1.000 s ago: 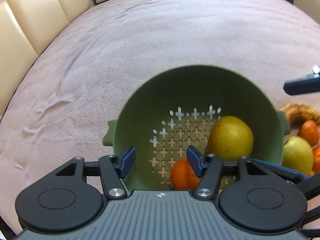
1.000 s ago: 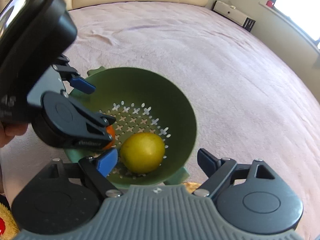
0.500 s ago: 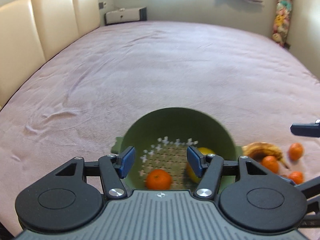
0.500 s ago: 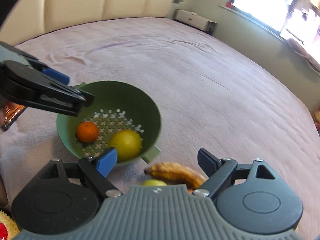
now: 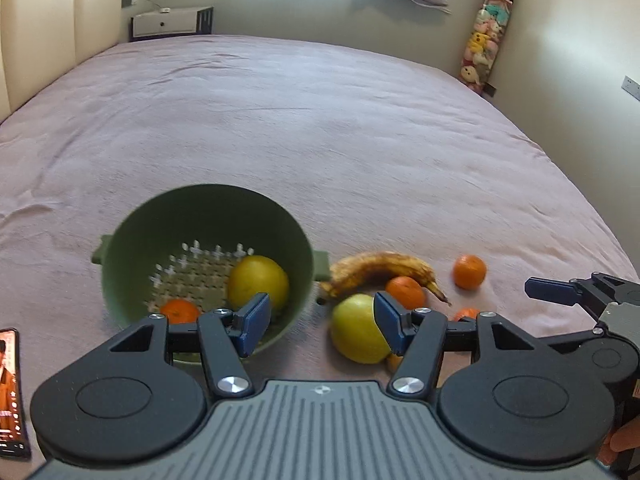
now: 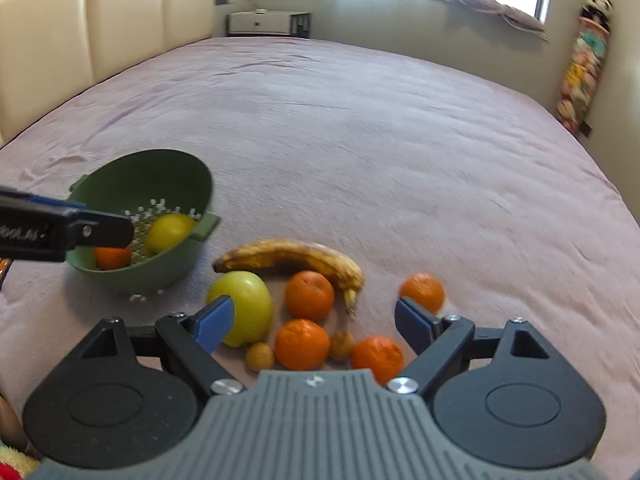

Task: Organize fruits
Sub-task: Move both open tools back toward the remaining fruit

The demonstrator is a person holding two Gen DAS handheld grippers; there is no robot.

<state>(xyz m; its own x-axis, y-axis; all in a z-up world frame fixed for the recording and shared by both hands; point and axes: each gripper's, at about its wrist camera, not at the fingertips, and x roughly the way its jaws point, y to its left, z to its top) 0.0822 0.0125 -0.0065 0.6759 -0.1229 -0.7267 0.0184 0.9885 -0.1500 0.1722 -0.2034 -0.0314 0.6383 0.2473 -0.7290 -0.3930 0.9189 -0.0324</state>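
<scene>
A green colander (image 5: 132,248) (image 6: 168,176) sits on the pink bed and holds a yellow fruit (image 5: 258,282) (image 6: 170,232) and a tangerine (image 5: 180,311) (image 6: 113,257). To its right lie a browned banana (image 5: 376,268) (image 6: 288,258), a green-yellow apple (image 5: 356,334) (image 6: 244,304), several tangerines (image 6: 309,295) and two small brown fruits (image 6: 260,356). My left gripper (image 5: 318,322) is open and empty, above the bed between colander and apple. My right gripper (image 6: 316,320) is open and empty, above the fruit pile.
A phone (image 5: 11,392) lies at the near left edge of the bed. A cream headboard (image 6: 100,16) runs along the left, a white nightstand (image 6: 268,24) stands beyond. Stuffed toys (image 5: 486,28) hang in the right corner. The pink bedspread (image 5: 320,120) stretches far back.
Both grippers pulled back and rose away from the colander, and both views swung right. The loose fruit pile beside the colander came into view.
</scene>
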